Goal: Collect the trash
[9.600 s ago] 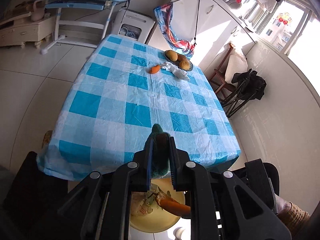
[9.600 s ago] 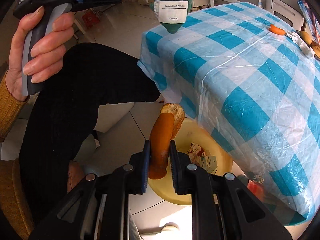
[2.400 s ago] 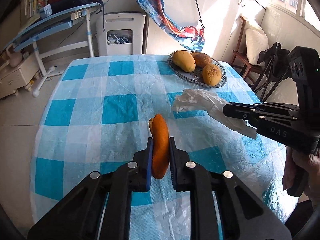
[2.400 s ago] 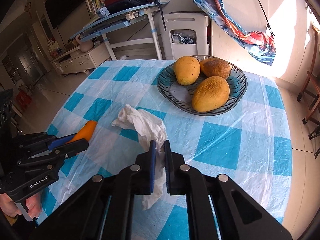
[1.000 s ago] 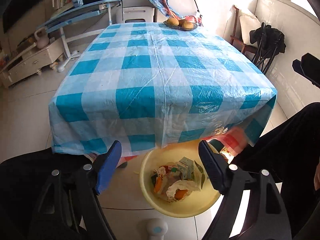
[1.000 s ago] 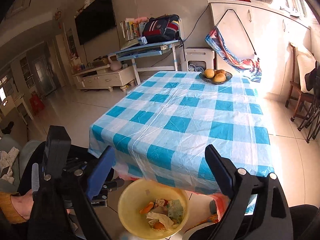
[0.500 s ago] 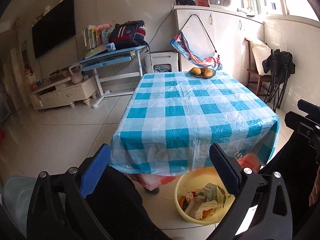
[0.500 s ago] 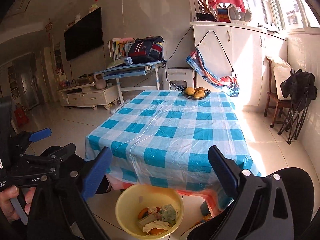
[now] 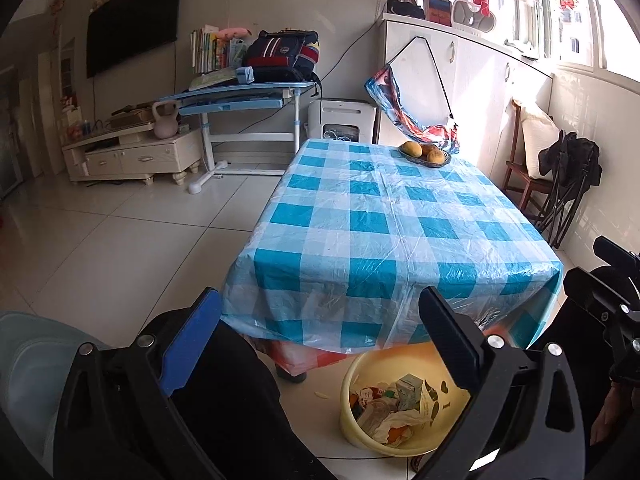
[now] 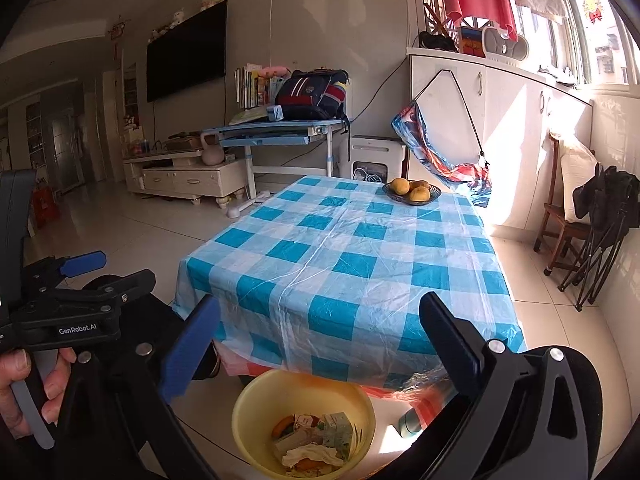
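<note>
A yellow basin [image 9: 352,392] [image 10: 248,432] stands on the floor at the table's near edge. It holds trash [image 9: 394,412] [image 10: 312,438]: crumpled tissue, small cartons and orange scraps. My left gripper [image 9: 320,340] is wide open and empty, raised in front of the table. It also shows at the left of the right wrist view [image 10: 96,272]. My right gripper [image 10: 320,344] is wide open and empty above the basin. Its body shows at the right edge of the left wrist view [image 9: 608,292].
The table [image 9: 384,216] [image 10: 352,248] has a blue-and-white checked cloth. A dark dish with three yellow fruits [image 9: 425,153] [image 10: 412,193] stands at its far end. A chair [image 10: 560,216] and folded black items stand on the right; a desk [image 9: 240,96] behind.
Both grippers let go of their trash, the orange piece and the tissue, into the basin and opened wide. Over the last second both have risen and pulled back from the table.
</note>
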{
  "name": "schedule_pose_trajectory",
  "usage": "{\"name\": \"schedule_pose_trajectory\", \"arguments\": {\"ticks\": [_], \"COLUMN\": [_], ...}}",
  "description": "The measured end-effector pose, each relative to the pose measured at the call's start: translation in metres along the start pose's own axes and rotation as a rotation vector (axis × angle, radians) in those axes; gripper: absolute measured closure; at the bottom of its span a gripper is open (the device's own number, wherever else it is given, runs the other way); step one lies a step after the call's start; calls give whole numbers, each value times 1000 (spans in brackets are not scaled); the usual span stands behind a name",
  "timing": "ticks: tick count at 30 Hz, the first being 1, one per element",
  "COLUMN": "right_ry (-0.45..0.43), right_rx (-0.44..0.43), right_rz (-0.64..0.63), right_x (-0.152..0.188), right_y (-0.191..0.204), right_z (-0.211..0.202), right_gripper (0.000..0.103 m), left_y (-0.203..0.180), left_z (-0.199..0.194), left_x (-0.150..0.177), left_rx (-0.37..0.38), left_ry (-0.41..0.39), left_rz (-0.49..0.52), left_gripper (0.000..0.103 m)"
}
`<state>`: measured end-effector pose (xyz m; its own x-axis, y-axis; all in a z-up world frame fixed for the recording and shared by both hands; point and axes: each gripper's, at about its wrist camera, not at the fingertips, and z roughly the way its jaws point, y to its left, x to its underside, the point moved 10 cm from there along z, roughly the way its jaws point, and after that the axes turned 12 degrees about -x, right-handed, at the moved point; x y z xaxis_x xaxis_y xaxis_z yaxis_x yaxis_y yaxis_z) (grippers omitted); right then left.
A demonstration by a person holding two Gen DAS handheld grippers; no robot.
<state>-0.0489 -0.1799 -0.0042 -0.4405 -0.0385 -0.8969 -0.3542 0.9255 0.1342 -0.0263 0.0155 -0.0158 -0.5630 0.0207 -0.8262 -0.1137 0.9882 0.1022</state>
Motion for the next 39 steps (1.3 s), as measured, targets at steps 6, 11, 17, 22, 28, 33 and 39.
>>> {"name": "schedule_pose_trajectory", "arguments": {"ticks": [6,11,17,22,28,33,39], "right_ry": [24,28,-43,-26,5,9,-1], "right_rx": [4,4,51,45,54,55,57], "right_rz": [5,-32,-43,-9,-94,-107,-81], "right_x": [5,4,-15,-10,-2,0,-1], "right_y": [0,9,4,-1,15,17,12], "right_z": [9,9,-25,-19,-9,-7,-9], "right_gripper": [8,8,8,8,8,8,8], "left_y": [1,-1,0,3,12,10,10], "left_z": [1,0,-19,-14,-5,-5,-6], "left_x": [1,1,-2,4,7,8,7], "left_rx": [-8,-21,-43,-34,-30,-36,-39], "left_ry": [1,-8,-40,-12,22,16,13], "left_rz": [4,28,79,66,17,37,40], "left_gripper": [7,7,7,7,7,7,7]}}
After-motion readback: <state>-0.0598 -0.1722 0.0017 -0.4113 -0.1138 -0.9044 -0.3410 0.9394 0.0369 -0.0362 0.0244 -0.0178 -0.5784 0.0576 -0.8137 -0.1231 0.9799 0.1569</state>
